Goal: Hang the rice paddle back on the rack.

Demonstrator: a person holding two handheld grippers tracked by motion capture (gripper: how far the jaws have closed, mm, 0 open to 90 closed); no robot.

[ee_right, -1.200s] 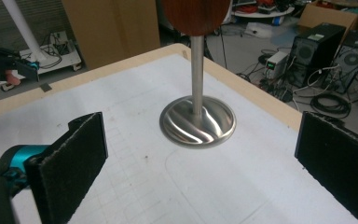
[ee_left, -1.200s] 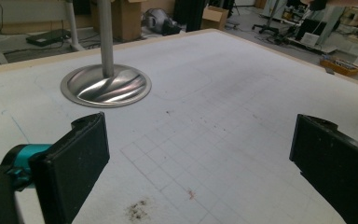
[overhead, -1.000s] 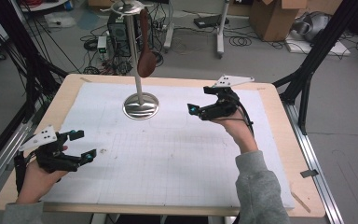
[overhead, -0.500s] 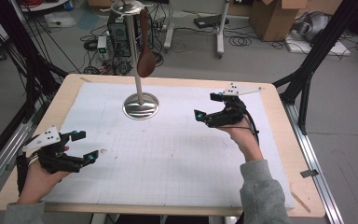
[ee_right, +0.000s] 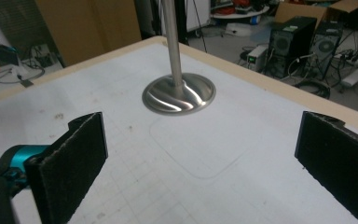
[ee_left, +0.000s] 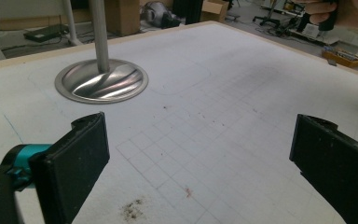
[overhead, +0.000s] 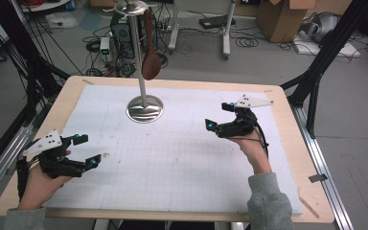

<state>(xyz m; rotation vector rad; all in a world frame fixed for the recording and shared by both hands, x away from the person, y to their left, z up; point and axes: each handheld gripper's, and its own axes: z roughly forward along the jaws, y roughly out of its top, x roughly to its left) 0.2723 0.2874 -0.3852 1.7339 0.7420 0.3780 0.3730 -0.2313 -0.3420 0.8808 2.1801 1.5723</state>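
While the left gripper [overhead: 84,149] holds its place at eight o'clock with jaws wide, the right gripper [overhead: 219,117] has drawn back toward three o'clock, jaws wide and empty. At twelve o'clock, a spoon [overhead: 149,60] hangs from the stand [overhead: 144,108].

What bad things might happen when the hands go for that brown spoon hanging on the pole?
1. The spoon hangs high on a thin stand; a bump from the right tool might tip the stand.
2. Both tools are open and empty; a poor pinch might drop the spoon onto the mat.
3. The left tool sits farther from the stand, so its reach is longer.
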